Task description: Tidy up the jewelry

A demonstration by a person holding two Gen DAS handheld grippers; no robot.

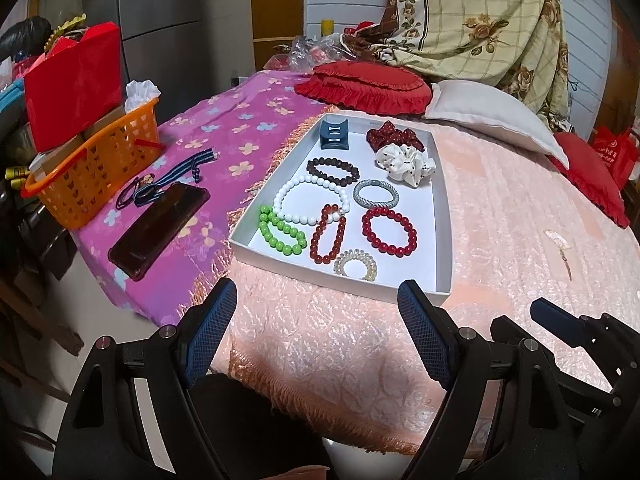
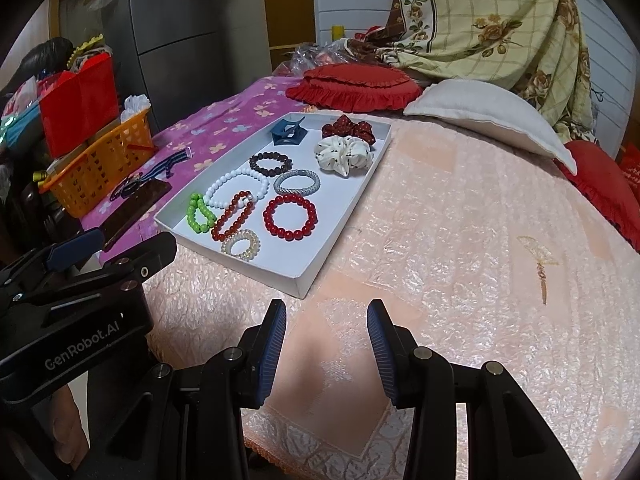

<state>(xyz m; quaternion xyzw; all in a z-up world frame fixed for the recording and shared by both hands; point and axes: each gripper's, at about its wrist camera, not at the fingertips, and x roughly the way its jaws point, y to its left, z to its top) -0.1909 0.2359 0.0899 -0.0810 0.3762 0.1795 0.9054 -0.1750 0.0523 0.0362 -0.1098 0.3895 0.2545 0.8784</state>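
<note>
A white shallow tray (image 1: 442, 216) (image 2: 344, 220) lies on a peach bedspread. It holds several bead bracelets: green (image 1: 280, 232) (image 2: 199, 212), white (image 1: 310, 199), orange-red (image 1: 328, 234), red (image 1: 389, 231) (image 2: 290, 216), dark brown (image 1: 333, 171) and silver (image 1: 376, 193). A clear coil band (image 1: 356, 264) (image 2: 240, 244), a white scrunchie (image 1: 404, 164), a dark red scrunchie (image 1: 394, 136) and a blue hair claw (image 1: 333, 135) lie there too. My left gripper (image 1: 318, 300) is open and empty, just short of the tray's near edge. My right gripper (image 2: 327, 318) is open and empty, near the tray's near corner.
A phone (image 1: 160, 226) and a striped strap (image 1: 188, 170) lie on the purple flowered cloth left of the tray. An orange basket (image 1: 96, 168) stands at the far left. Red cushions (image 1: 364, 84) and a white pillow (image 1: 492, 116) lie behind the tray.
</note>
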